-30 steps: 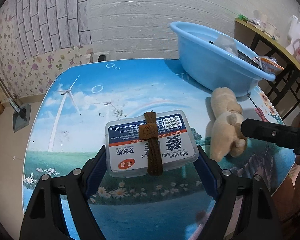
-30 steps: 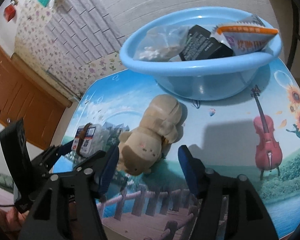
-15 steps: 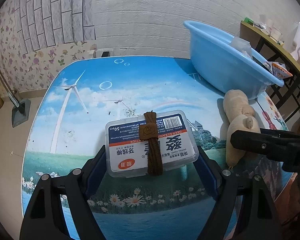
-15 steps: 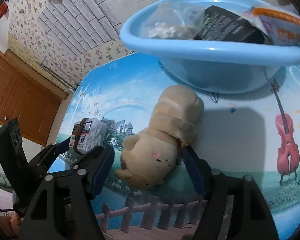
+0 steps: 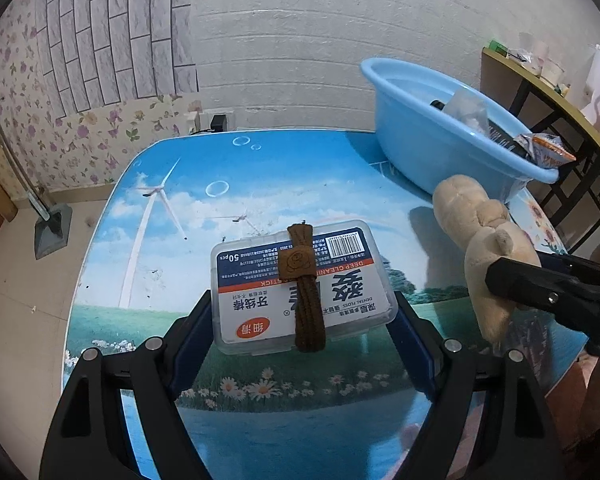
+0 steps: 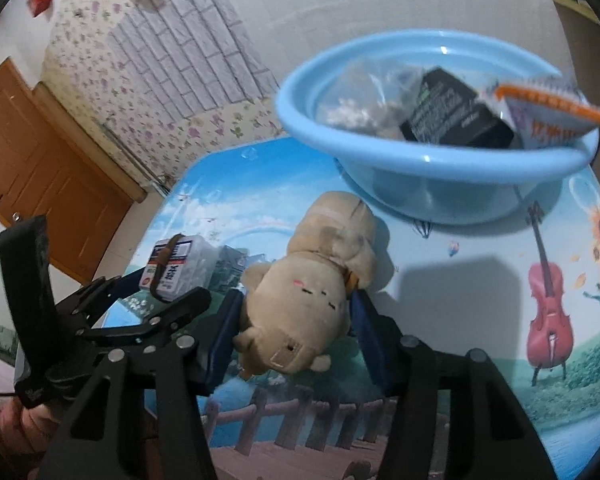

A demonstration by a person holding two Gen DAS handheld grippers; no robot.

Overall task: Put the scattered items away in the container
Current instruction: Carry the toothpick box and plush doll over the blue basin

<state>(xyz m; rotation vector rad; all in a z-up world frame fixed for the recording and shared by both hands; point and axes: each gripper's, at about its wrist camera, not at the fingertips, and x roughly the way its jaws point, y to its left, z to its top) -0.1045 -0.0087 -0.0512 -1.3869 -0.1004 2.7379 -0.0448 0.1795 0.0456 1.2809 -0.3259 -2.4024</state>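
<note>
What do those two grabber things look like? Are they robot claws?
They are tools, not robot claws. The left hand-held gripper and the right hand-held gripper look alike: black angular frames shaped like splayed legs, dotted with round silver bolts, each ending in two flat blue pads. The right camera also shows the left one side-on, with a tall black upright plate at its back. No cables or sleeves are clearly visible.

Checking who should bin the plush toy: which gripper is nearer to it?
Right. The right gripper has just been closing, its pads around the plush toy; the left gripper sits beside it, straddling the floss box.
</note>
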